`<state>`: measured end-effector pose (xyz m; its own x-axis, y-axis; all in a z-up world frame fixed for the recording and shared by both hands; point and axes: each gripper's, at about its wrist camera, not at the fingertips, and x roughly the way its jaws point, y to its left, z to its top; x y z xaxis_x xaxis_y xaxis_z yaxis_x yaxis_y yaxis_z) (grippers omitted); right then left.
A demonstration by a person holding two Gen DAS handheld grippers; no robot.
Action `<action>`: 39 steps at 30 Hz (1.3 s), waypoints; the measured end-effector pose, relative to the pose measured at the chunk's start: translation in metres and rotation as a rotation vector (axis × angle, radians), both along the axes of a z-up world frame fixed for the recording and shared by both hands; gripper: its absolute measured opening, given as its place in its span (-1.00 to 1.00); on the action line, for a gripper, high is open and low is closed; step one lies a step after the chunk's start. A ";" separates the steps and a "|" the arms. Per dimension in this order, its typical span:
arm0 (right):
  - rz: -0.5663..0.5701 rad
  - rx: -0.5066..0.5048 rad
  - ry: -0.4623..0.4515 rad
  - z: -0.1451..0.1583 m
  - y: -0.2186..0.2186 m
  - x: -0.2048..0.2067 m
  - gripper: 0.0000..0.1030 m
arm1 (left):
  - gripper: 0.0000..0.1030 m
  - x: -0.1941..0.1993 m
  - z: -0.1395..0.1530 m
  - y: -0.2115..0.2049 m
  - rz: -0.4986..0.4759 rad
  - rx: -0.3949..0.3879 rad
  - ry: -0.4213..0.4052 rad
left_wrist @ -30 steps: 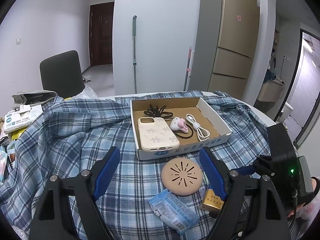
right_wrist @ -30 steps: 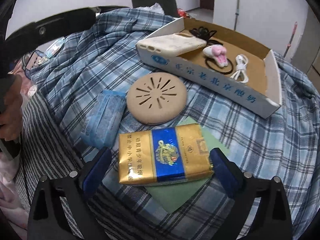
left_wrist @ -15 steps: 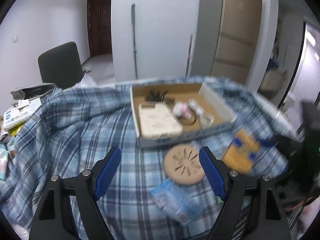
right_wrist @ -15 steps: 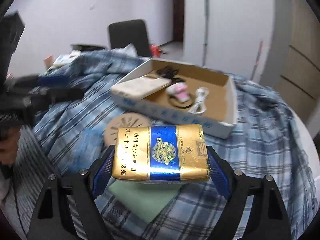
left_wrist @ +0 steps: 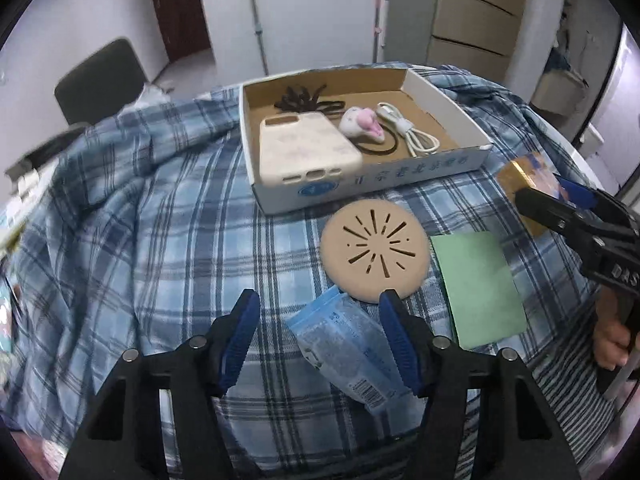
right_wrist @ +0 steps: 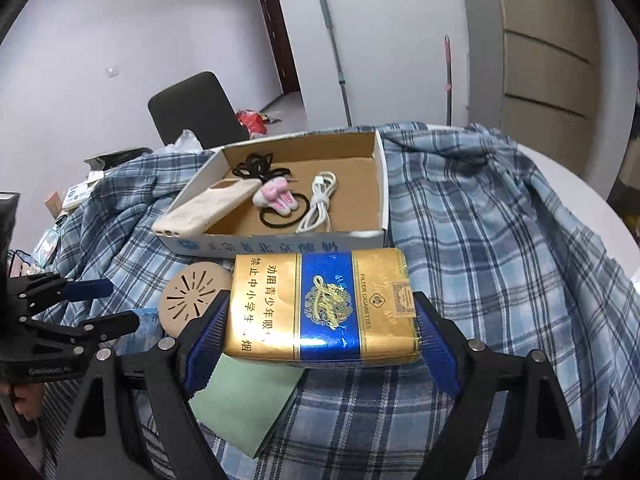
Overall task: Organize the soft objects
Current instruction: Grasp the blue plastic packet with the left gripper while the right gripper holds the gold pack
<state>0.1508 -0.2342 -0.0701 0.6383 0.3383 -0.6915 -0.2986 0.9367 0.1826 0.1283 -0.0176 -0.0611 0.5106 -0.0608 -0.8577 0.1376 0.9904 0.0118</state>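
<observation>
Gold-and-blue cigarette pack (right_wrist: pixel 320 308) in soft foil wrap sits crosswise between the blue pads of the right gripper (right_wrist: pixel 320 330), both pads pressed against its short ends — it is lifted clear of the blue plaid cloth (right_wrist: pixel 500 248) that covers the table. From the left wrist view the same pack (left_wrist: pixel 528 178) shows at the right edge, held up in the black jaws beside the near right corner of the box.

That shallow white cardboard box (left_wrist: pixel 428 88) with a brown inside holds a cream phone case (left_wrist: pixel 308 148), a tangle of black hair ties (left_wrist: pixel 300 98), a small white-and-pink plush bunny on a black loop (left_wrist: pixel 362 126), and a coiled white cable (left_wrist: pixel 408 136).

Just in front of the box lies a round tan perforated disc (left_wrist: pixel 374 250), and to its right a flat pale-green sheet (left_wrist: pixel 478 286), both resting on the cloth.

Left gripper (left_wrist: pixel 320 338) points down at a crinkled blue plastic tissue packet (left_wrist: pixel 352 354) lying next to the disc's near edge. Its jaws are closing around the packet — the right pad is at the packet's edge, the left pad clearly apart from it, so nothing is gripped.

A hand (left_wrist: pixel 610 340) shows on the right gripper's handle.
</observation>
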 end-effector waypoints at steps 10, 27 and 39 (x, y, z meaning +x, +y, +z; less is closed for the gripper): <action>0.044 -0.050 -0.020 -0.001 0.012 -0.005 0.65 | 0.25 0.005 -0.016 -0.001 -0.043 -0.132 0.138; 0.068 -0.070 -0.036 0.000 0.017 -0.008 0.65 | -0.22 0.015 -0.022 0.007 0.016 -0.096 0.078; 0.068 -0.073 -0.031 0.000 0.015 -0.007 0.65 | -0.23 -0.008 0.026 0.004 -0.081 -0.158 -0.260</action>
